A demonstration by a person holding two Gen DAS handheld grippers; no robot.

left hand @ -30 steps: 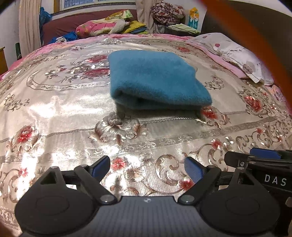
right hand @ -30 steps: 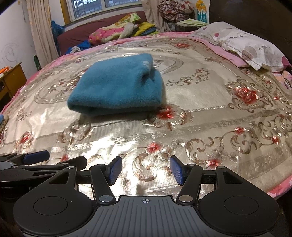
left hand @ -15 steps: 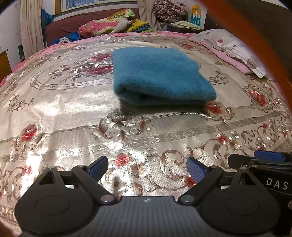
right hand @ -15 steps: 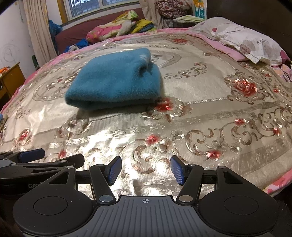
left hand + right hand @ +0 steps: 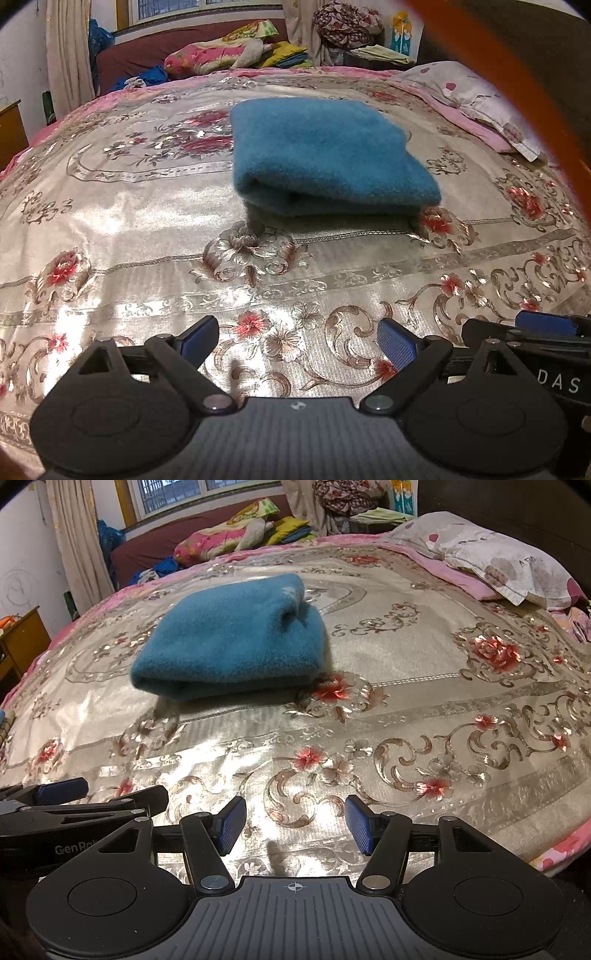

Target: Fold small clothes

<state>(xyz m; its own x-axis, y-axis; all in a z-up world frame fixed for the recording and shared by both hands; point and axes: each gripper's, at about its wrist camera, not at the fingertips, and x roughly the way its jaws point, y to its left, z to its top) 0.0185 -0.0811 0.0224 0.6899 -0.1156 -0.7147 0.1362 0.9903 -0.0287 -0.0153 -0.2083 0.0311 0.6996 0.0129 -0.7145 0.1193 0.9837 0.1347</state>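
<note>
A blue fleece garment [image 5: 325, 158] lies folded into a thick rectangle on the flowered satin bedspread [image 5: 110, 221]; it also shows in the right wrist view [image 5: 232, 642]. My left gripper [image 5: 297, 341] is open and empty, low over the bedspread well in front of the garment. My right gripper [image 5: 295, 825] is open and empty, also in front of the garment and to its right. The right gripper's finger shows at the right edge of the left wrist view [image 5: 543, 325], and the left gripper's finger shows at the left edge of the right wrist view [image 5: 62, 790].
A flowered pillow [image 5: 495, 565] lies at the bed's far right. Piled bedding and clothes [image 5: 229, 55] sit on a dark red sofa beyond the bed, under a window. A wooden table [image 5: 22, 638] stands at the left. The bed's near right edge [image 5: 561, 849] drops off.
Both grippers have tilted and drawn slightly nearer, so the folded garment sits a little higher and larger in view. The garment itself has not moved. Both jaws stay open.
</note>
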